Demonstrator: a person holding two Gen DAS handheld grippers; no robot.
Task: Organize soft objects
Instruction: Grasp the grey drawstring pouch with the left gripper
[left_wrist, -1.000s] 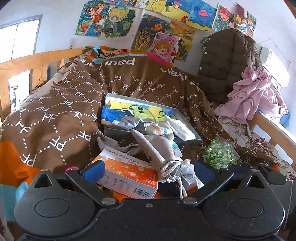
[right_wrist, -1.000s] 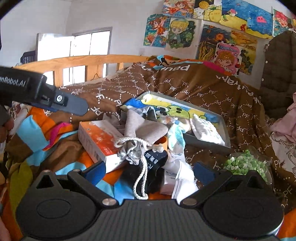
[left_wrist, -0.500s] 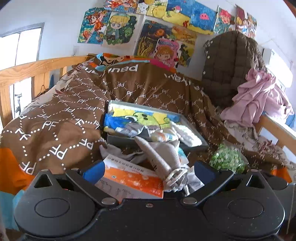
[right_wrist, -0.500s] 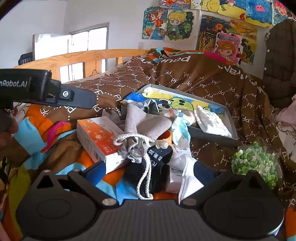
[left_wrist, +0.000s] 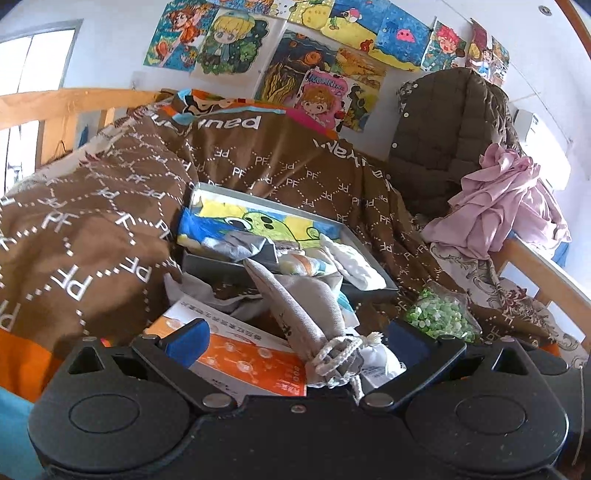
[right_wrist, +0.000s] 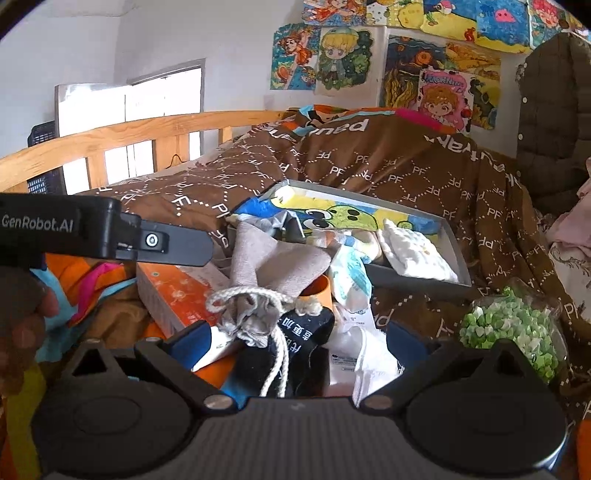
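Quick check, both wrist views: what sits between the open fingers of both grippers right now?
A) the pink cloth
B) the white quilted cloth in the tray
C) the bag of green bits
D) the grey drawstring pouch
D: the grey drawstring pouch lies on the orange box with its cord knot centred between the left gripper fingers and the right gripper fingers; both are open, neither closed on it.

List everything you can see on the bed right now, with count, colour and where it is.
drawstring pouch: one, grey, atop the pile before the tray
carton: one, orange and white, left of the pouch
tray: one, grey, on the quilt, holding folded cloths
black sock: one, under the pouch's cord
bag of green bits: one, clear, right of the pile
quilt: one, brown, covering the bed
pink cloth: one, far right
left tool: open, over the pouch
right tool: open, over the sock
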